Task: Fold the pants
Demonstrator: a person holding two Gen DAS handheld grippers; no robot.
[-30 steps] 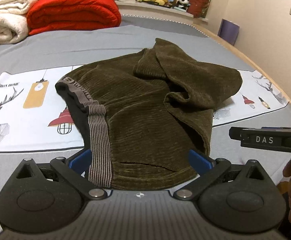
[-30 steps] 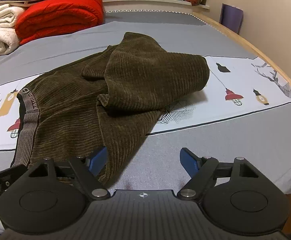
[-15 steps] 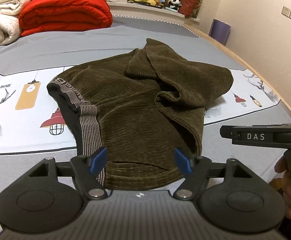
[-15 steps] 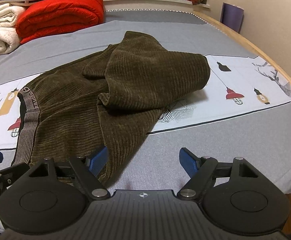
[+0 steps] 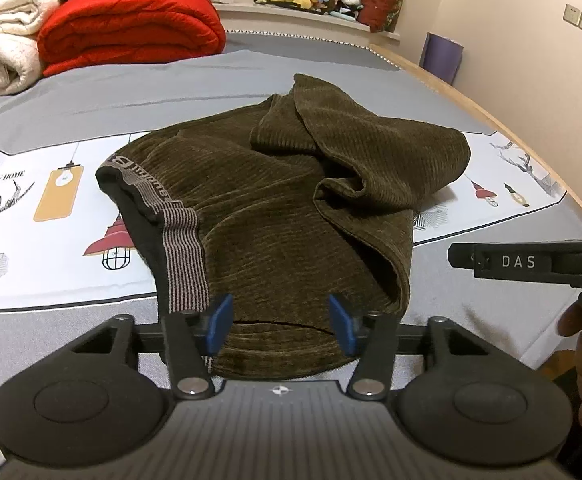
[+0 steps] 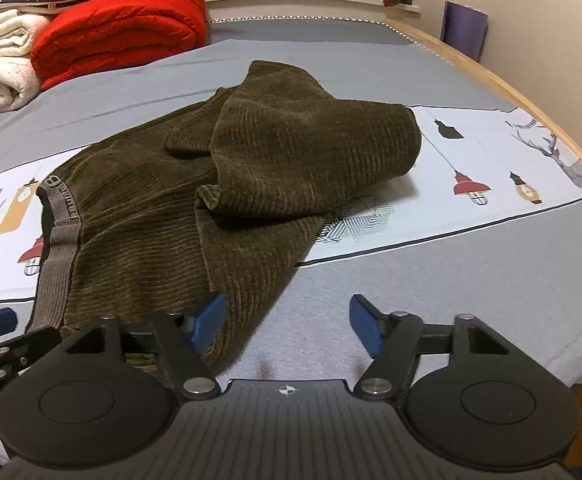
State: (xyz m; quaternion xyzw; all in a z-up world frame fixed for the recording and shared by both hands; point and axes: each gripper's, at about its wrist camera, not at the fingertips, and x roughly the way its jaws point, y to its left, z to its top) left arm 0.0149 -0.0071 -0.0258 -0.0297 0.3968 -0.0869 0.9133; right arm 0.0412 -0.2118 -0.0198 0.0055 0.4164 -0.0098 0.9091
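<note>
Both grippers' fingers [image 5: 221,322] are closing since earlier around pants [image 5: 275,208].

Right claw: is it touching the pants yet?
Touching. In the right wrist view, the right claw is closing, its left pad pressed into the near edge of the pants; the other pad hangs clear over the bedsheet.

Olive corduroy pants [image 6: 251,184] crumpled on grey bed [image 6: 411,300], right gripper [image 6: 287,322] closing, hem between fingers [image 6: 207,320]

Both tongs [image 5: 281,324] [image 6: 287,326] narrower around pants [image 5: 275,216].
</note>
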